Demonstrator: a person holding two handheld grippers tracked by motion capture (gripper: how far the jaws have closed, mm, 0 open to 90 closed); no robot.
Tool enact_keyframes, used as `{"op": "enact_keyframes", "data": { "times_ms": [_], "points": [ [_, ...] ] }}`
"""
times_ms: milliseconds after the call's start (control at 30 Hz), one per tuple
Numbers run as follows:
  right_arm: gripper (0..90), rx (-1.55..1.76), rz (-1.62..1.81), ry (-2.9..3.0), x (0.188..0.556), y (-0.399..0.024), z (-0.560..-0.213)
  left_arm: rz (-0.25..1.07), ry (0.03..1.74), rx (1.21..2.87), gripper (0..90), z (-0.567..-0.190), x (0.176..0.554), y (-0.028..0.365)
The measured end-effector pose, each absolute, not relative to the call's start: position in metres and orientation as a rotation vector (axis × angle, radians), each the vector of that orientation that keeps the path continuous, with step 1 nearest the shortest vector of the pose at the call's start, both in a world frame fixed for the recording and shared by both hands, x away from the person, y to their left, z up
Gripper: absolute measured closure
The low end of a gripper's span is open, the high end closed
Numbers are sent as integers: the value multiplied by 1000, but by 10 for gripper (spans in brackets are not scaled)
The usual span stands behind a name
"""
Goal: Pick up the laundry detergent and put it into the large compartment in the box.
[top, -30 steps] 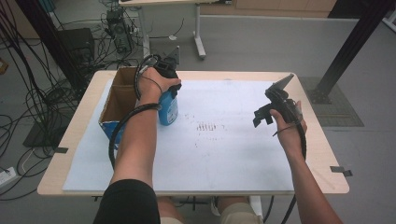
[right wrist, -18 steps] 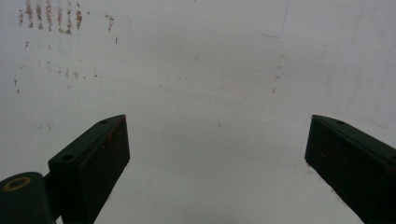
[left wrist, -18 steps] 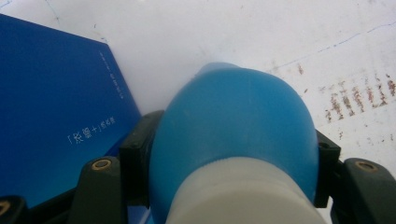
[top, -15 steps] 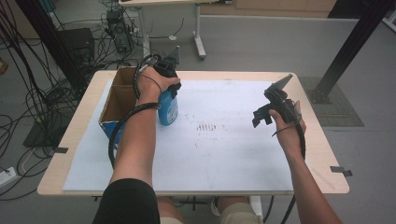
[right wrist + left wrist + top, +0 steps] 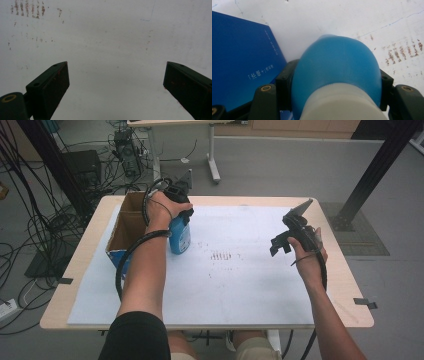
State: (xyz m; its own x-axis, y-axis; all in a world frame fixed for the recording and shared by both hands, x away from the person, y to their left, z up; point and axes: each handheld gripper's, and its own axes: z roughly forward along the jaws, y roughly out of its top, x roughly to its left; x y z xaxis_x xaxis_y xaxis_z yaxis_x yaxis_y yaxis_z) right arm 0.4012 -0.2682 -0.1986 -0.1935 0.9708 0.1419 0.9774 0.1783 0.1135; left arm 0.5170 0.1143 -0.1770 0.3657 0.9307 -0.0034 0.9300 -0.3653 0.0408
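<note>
Nothing has moved: left tool clamps the upright blue bottle; right tool gapes, empty.

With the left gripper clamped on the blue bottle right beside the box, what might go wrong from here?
1. The left gripper grips the blue bottle high, near its white cap; the rounded shoulder may slip between the jaws.
2. The bottle stands close to the open cardboard box; swinging it sideways could knock the box wall.
3. The right gripper hangs open above the white sheet, too far away to steady a tipping bottle.
</note>
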Motion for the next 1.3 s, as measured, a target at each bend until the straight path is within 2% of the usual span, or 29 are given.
{"op": "enact_keyframes", "data": {
  "times_ms": [1300],
  "points": [
    [64, -1970, -272, -2394, 403, -264, -200, 27, 1748, 2573, 374, -177, 518, 114]
  ]
}}
